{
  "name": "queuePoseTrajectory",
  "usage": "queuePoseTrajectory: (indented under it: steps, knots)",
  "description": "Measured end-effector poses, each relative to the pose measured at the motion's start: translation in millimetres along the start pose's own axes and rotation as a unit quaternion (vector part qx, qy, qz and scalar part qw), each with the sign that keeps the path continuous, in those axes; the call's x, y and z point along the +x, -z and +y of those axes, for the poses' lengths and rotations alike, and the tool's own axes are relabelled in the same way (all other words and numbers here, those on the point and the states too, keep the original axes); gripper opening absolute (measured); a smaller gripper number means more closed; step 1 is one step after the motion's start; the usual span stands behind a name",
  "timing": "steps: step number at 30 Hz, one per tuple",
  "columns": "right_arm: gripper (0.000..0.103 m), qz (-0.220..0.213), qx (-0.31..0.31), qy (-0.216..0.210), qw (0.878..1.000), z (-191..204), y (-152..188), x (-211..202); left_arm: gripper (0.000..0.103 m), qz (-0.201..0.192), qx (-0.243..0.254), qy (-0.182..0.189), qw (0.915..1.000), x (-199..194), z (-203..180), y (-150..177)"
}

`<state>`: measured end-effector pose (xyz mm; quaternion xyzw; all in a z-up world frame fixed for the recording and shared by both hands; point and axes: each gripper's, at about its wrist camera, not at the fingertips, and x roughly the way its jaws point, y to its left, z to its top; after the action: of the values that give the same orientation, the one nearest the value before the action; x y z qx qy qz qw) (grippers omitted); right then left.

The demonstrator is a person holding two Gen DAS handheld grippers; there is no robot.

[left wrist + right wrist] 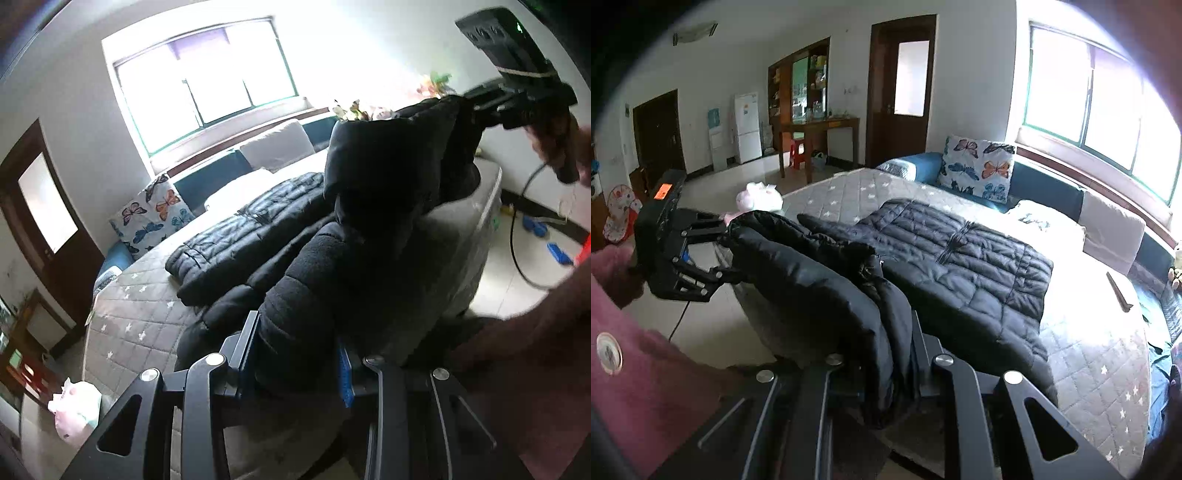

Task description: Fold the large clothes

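Both grippers pinch the black puffer jacket's [960, 266] near hem off the quilted mattress [1100, 369] — left gripper [295, 354] at six o'clock, right gripper [886, 354] likewise; jaws clamped on padding, likely to carry it toward twelve o'clock for a fold.

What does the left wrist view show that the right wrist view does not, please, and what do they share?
Only the left wrist view shows the blue slippers on the floor and the right hand gripping its handle.

Only the right wrist view shows the white fridge, the wooden desk and a red stool beneath it.

Both show the black jacket on the bed, the butterfly pillow, the window, and the left gripper and right gripper, each shut on a raised jacket edge.
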<state>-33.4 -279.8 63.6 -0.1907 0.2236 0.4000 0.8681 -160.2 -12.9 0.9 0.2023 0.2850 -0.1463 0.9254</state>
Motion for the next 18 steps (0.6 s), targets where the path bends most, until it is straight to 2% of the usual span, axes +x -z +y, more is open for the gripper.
queuePoseTrajectory:
  steps: [7,10,14,18]
  knots:
    - [0.018,-0.016,-0.013,0.007,1.000,-41,-58,31,0.037,-0.015,-0.037,-0.013,0.9991,9,49,-53]
    - [0.018,-0.015,-0.008,0.006,1.000,-65,-87,51,0.036,-0.011,-0.058,-0.020,0.9981,34,83,-91]
    - [0.018,-0.013,-0.007,0.027,1.000,-98,-123,89,0.036,-0.011,-0.071,-0.033,0.9968,78,134,-138]
    - [0.017,-0.001,0.008,0.040,0.999,-134,-155,134,0.036,0.011,-0.094,-0.034,0.9949,127,177,-179]
